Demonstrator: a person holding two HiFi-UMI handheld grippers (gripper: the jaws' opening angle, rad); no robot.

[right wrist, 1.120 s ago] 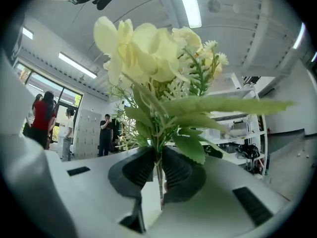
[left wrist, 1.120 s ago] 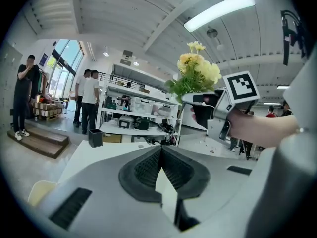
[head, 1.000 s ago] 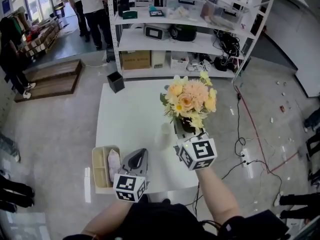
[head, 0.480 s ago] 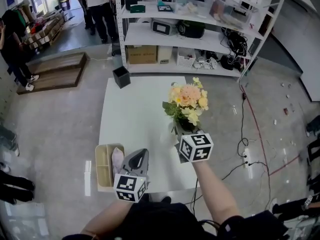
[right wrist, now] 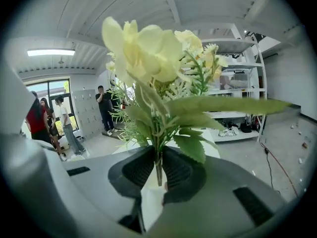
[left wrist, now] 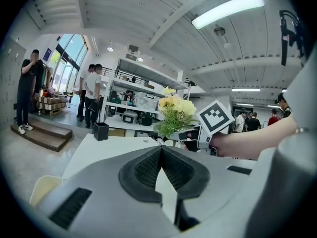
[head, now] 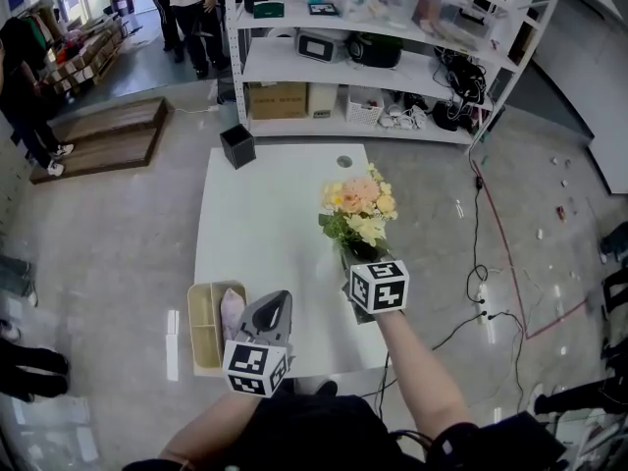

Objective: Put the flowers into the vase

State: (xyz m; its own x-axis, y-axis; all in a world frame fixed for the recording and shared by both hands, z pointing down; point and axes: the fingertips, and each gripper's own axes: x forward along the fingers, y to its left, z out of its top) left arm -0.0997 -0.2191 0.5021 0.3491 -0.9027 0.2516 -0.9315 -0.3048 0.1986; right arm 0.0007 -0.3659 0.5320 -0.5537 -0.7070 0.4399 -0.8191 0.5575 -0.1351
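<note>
A bouquet of peach and yellow flowers (head: 358,207) with green leaves stands upright over the white table (head: 255,204). My right gripper (head: 359,255) is shut on its stems, and the stems (right wrist: 158,168) are pinched between the dark pads. A pale vase (head: 331,265), faint against the tabletop, stands just left of this gripper. In the left gripper view the bouquet (left wrist: 174,114) and the right gripper (left wrist: 187,134) show ahead to the right. My left gripper (head: 279,300) rests low at the table's near edge, its pads (left wrist: 148,168) together with nothing between them.
A beige tray (head: 202,330) with a pale cloth lies at the table's near left corner. A small grey disc (head: 343,162) sits on the far side. A black box (head: 236,146), shelving (head: 363,62) and several people stand beyond. Cables (head: 481,292) run along the floor to the right.
My right gripper has come down toward the table with the bouquet, which now sits lower. The left gripper has stayed where it was.
</note>
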